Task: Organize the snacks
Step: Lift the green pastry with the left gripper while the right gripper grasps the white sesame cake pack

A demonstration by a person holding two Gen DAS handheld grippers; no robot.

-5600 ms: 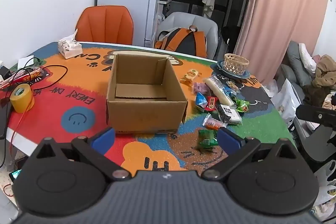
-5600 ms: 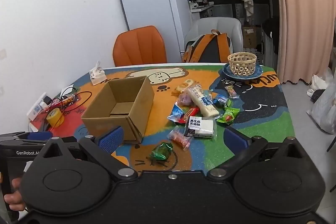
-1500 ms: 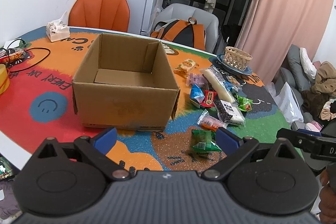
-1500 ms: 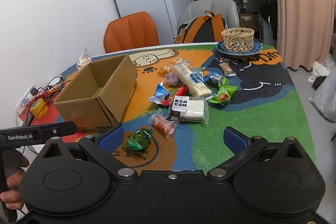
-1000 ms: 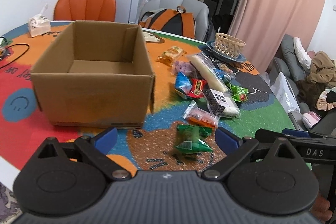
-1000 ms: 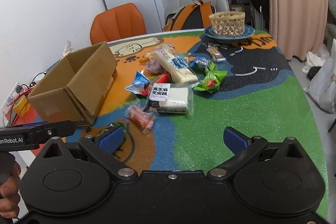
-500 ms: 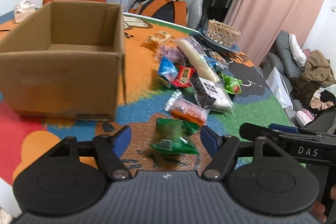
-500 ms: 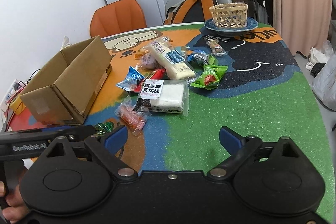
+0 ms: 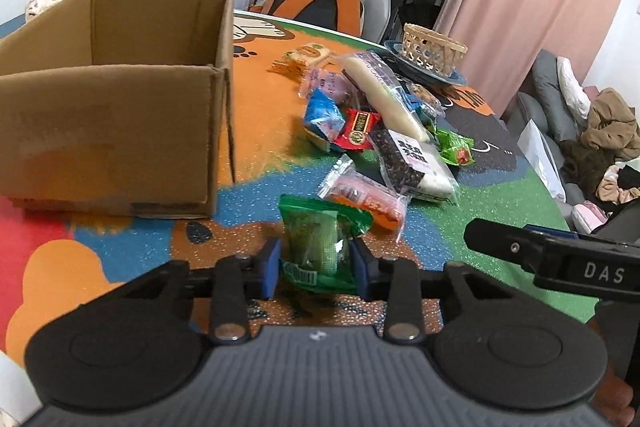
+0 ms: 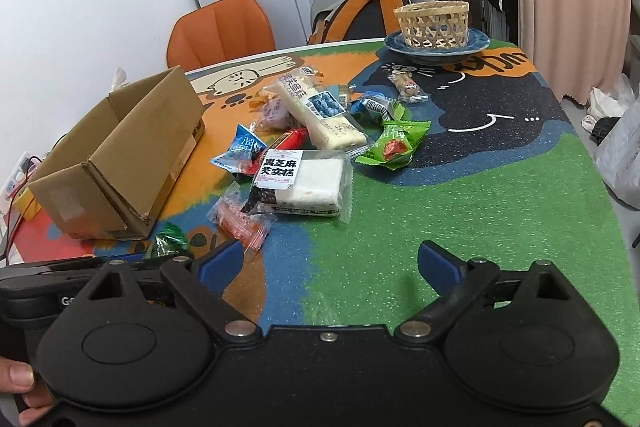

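The left gripper [image 9: 315,265] is closing its jaws on a green snack packet [image 9: 320,239] lying between the pads, a contact only the left wrist view shows. The right gripper [image 10: 330,263], spread wide and empty, hovers short of the sesame cake pack [image 10: 300,183]; the cardboard box [image 10: 120,155] stands beyond, to the left.

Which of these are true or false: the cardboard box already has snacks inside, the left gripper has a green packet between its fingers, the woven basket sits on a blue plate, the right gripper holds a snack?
1. The cardboard box already holds snacks. False: no snack shows in the visible part of its inside.
2. The left gripper has the green packet between its closing jaws. True.
3. The woven basket sits on a blue plate. True.
4. The right gripper holds a snack. False: it is open over bare mat.
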